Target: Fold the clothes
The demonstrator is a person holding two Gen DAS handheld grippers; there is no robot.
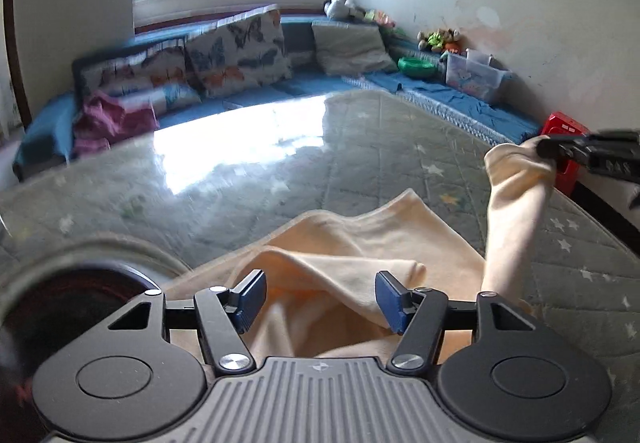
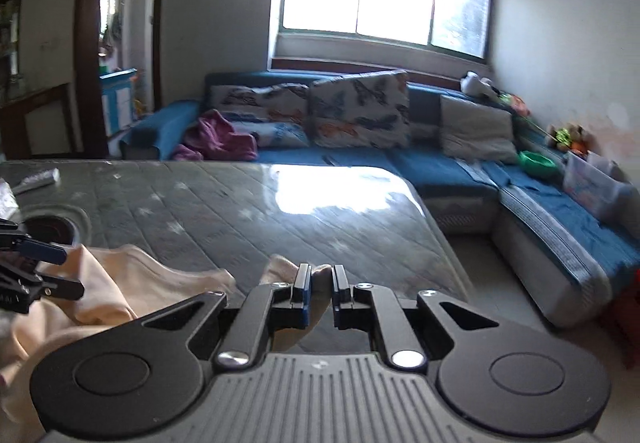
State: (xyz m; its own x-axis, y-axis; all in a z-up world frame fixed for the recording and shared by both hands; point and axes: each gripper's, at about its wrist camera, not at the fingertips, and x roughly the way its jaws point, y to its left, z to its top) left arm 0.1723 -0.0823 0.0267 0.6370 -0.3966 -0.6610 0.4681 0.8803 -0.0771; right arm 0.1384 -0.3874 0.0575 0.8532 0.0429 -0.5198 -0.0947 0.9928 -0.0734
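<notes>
Cream garment lay crumpled on the quilted surface, one fold between the spread fingers of the left gripper. The right gripper had its fingers pinched on a raised sleeve end. Blue sofa stood beyond the fingers.

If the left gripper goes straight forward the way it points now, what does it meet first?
Most likely the cream garment: its raised fold lies just ahead of the open left gripper. Depth is uncertain.
</notes>
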